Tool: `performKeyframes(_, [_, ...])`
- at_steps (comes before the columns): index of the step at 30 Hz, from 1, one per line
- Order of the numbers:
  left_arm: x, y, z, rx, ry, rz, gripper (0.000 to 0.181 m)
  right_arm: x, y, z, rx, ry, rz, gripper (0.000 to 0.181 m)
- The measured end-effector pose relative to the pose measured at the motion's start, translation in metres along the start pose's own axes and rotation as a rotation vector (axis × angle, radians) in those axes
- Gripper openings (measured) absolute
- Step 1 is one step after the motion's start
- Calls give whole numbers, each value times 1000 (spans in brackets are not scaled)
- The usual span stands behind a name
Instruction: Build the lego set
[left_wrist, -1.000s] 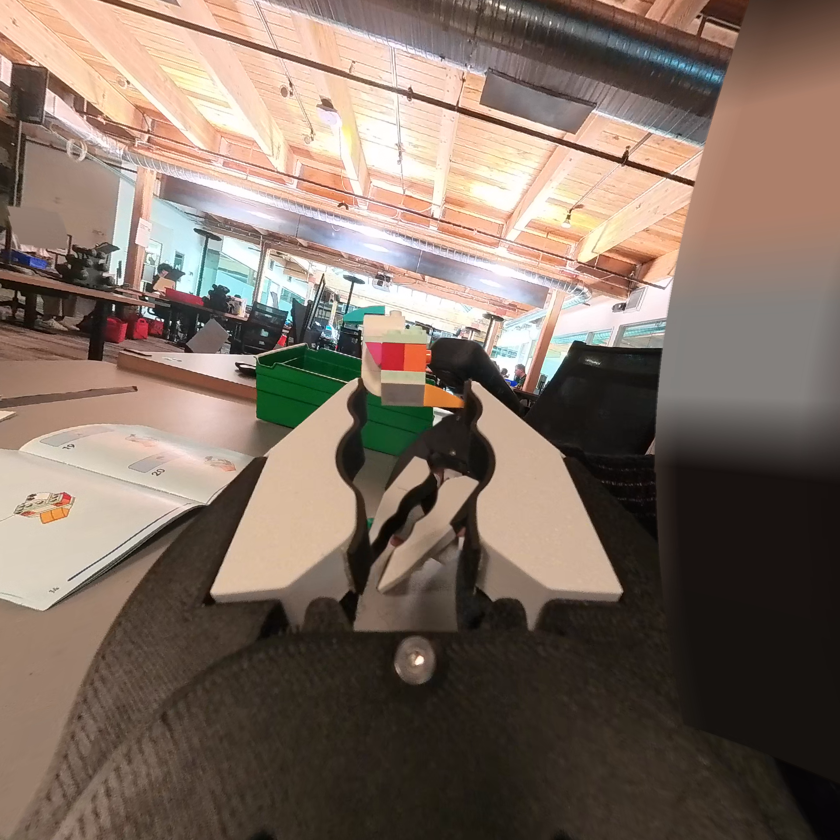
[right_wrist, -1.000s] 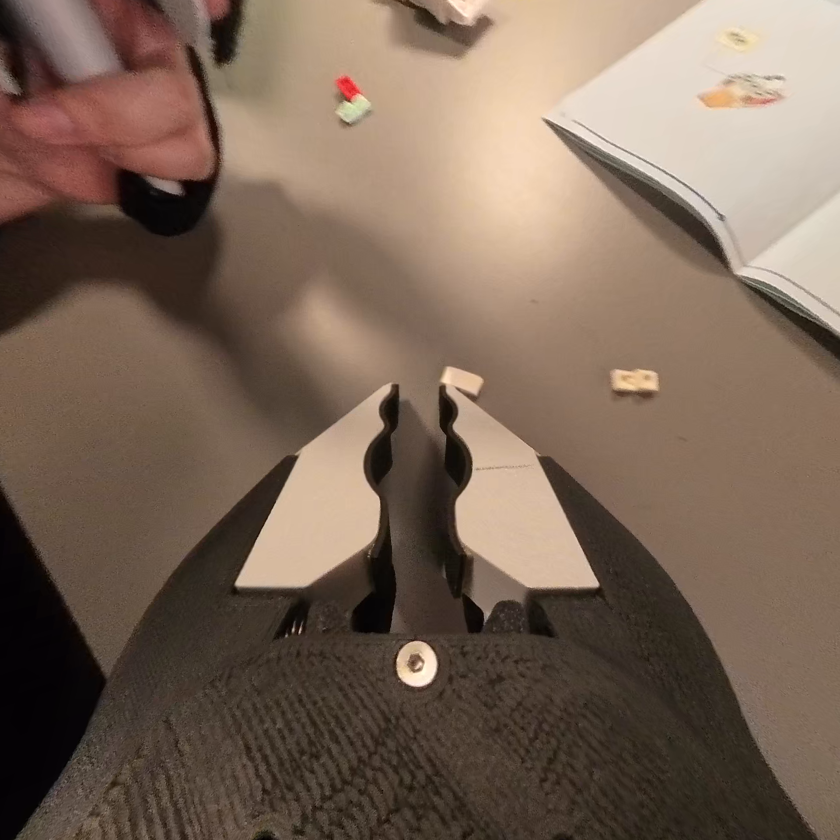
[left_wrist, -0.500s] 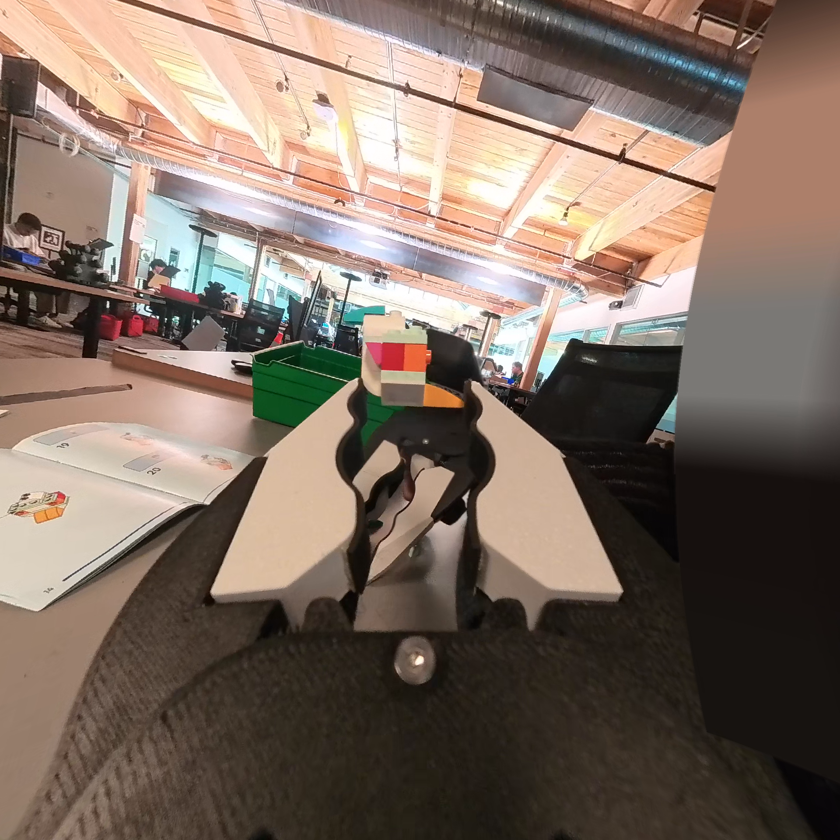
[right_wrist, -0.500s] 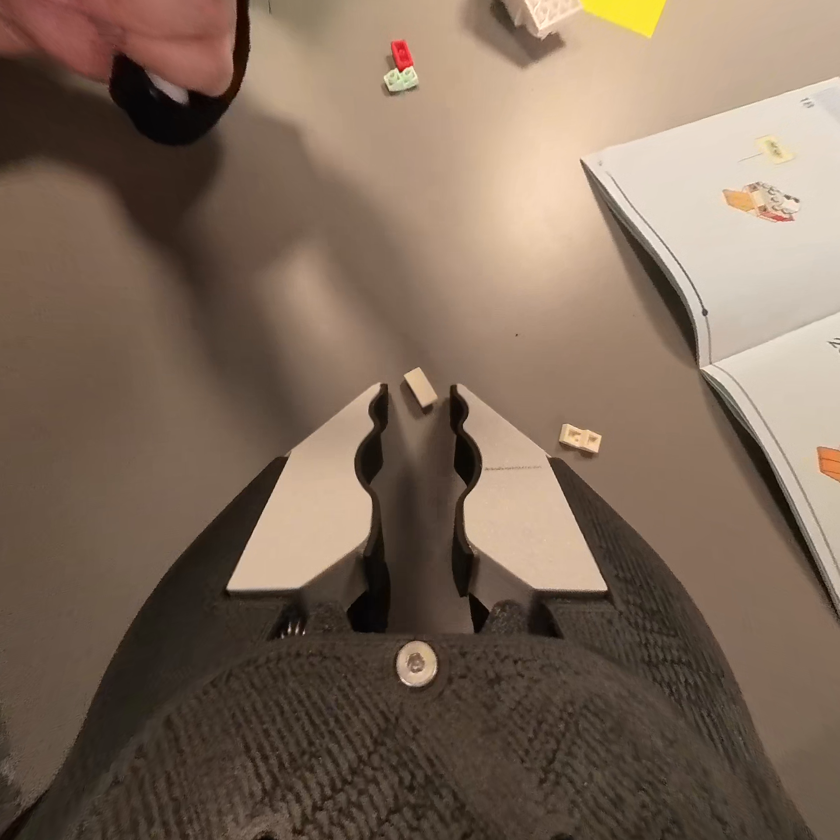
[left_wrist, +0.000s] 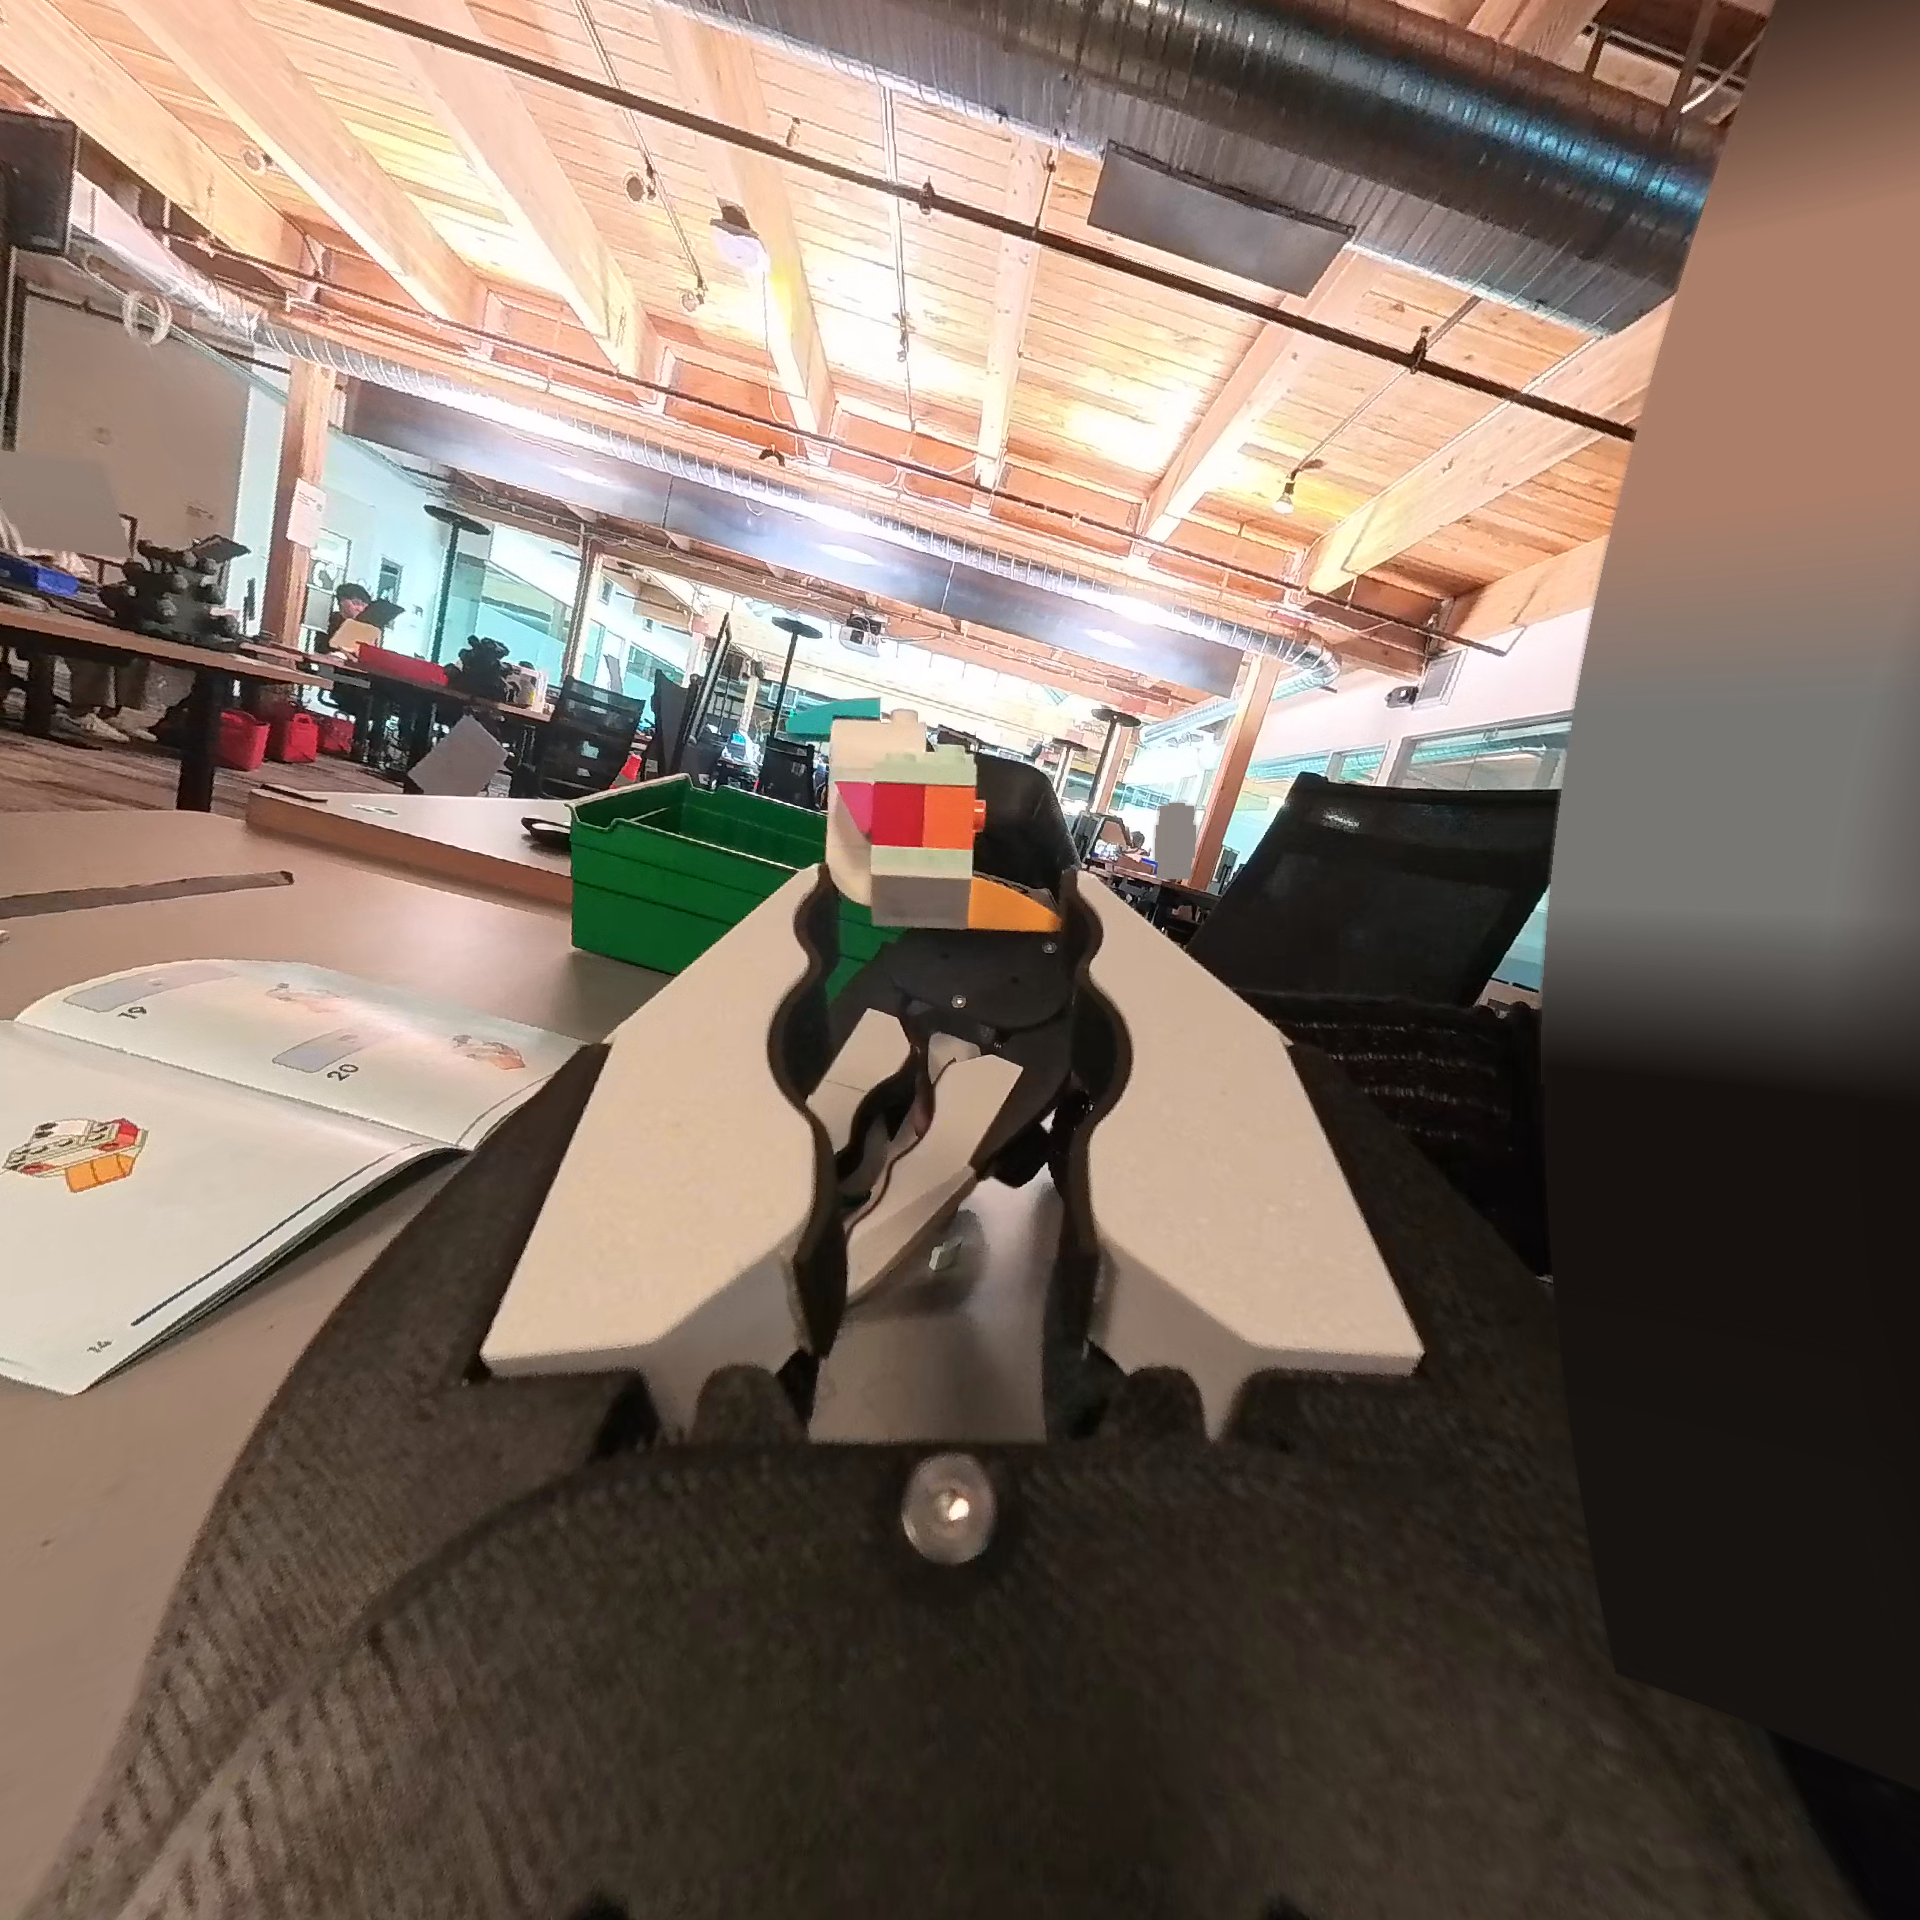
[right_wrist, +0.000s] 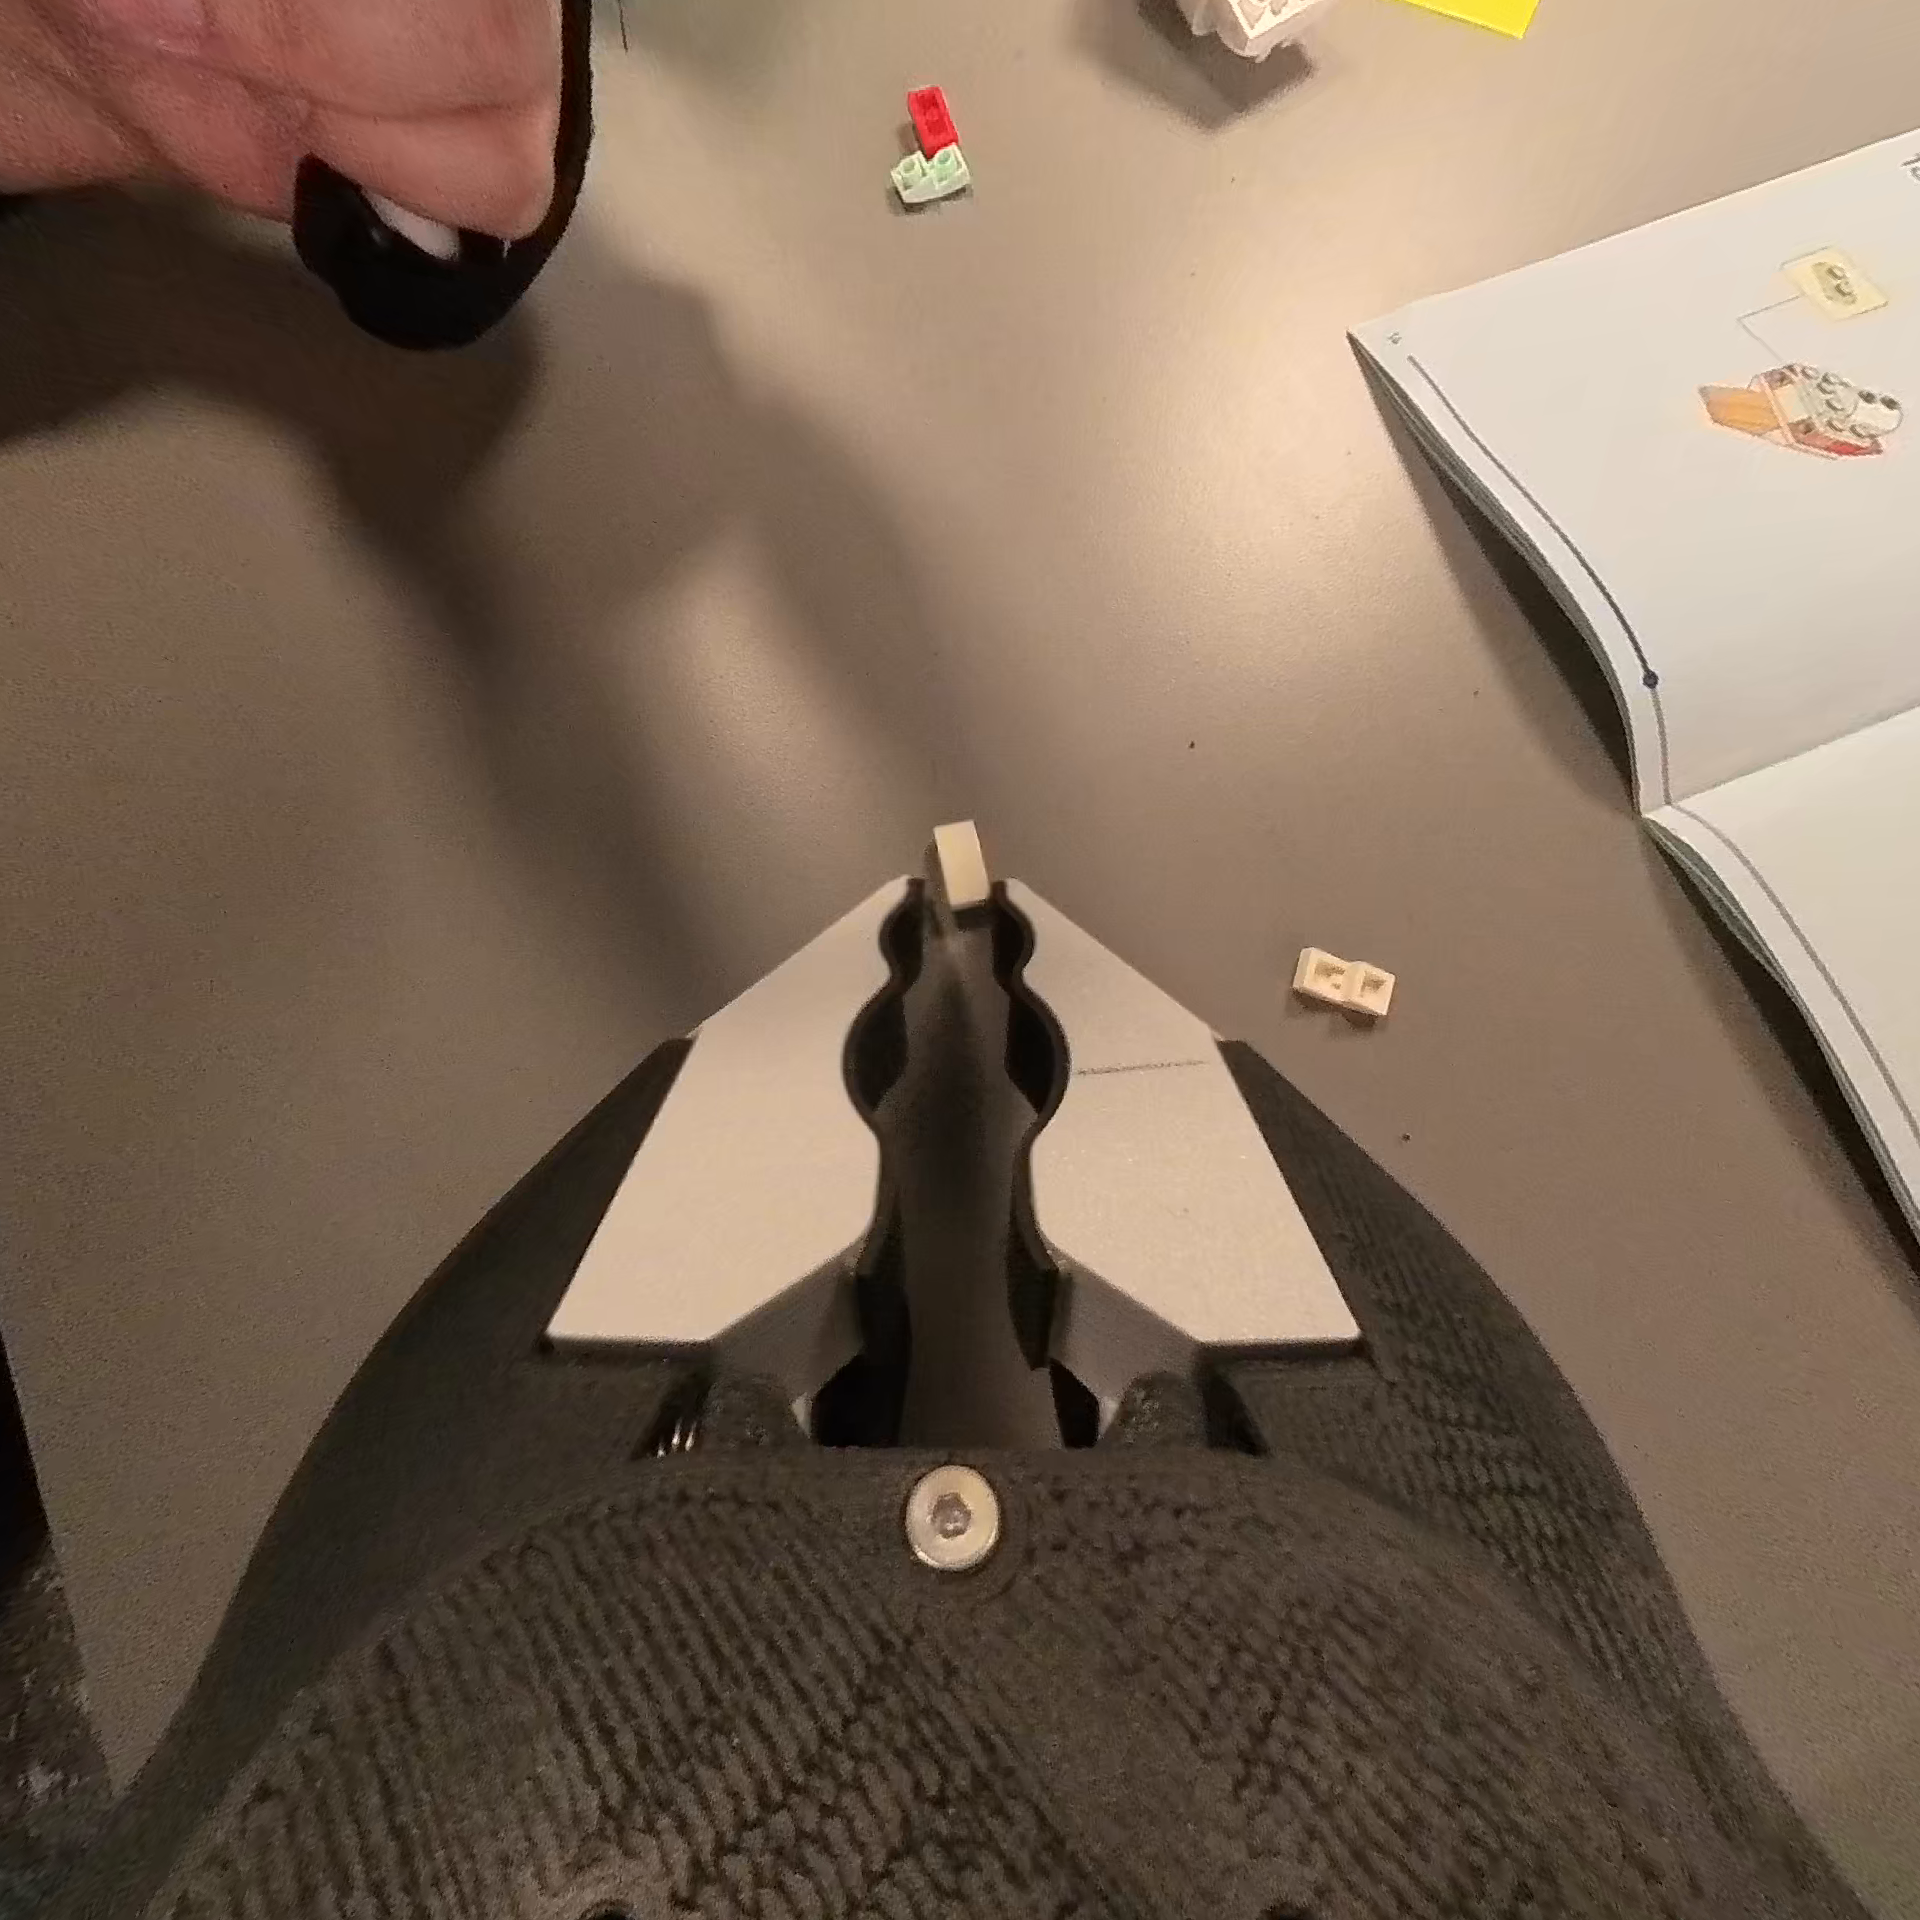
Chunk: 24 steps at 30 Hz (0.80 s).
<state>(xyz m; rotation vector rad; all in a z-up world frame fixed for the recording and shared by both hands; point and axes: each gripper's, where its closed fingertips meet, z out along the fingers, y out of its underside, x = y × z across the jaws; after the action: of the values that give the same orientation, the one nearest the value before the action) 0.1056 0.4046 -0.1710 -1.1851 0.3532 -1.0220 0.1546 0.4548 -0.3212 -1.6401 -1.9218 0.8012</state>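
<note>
We find the left gripper (left_wrist: 940, 894) clamped on the model (left_wrist: 902, 831), raised above the table (left_wrist: 436, 925). The right gripper (right_wrist: 958, 894) pinches a tan brick (right_wrist: 957, 864) at table level.

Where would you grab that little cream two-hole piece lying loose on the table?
Across its two long sides, coming straight down from above. The cream piece lies flat on the grey table with its hollow side up, apart from the other bricks, so both long edges are free. Its low profile leaves little to pinch, so the fingertips would likely need to touch the tabletop.
</note>
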Motion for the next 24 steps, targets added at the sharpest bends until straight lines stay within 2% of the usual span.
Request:
performKeyframes(3, [0, 0, 0, 0, 0, 1, 41, 4, -1, -3, 6, 29, -12, 6])
performKeyframes(5, [0, 0, 0, 1, 0, 5, 41, 10, -19, -19, 68, 73, -26, 6])
performKeyframes(9, [0, -1, 0, 6, -10, 22, 41, -9, -109, -79, 350, 55, -73, 5])
performKeyframes(12, [0, 1, 2, 0, -10, 19, 41, -31, -150, -97, 367, 49, -200, 5])
performKeyframes(16, [-2, 8, 4, -39, -22, -8, 41, -37, -158, -81, 225, 50, -310, 5])
performKeyframes(24, [-6, 16, 6, -84, -40, -101, 41, -33, -158, -68, 118, 8, -258, 5])
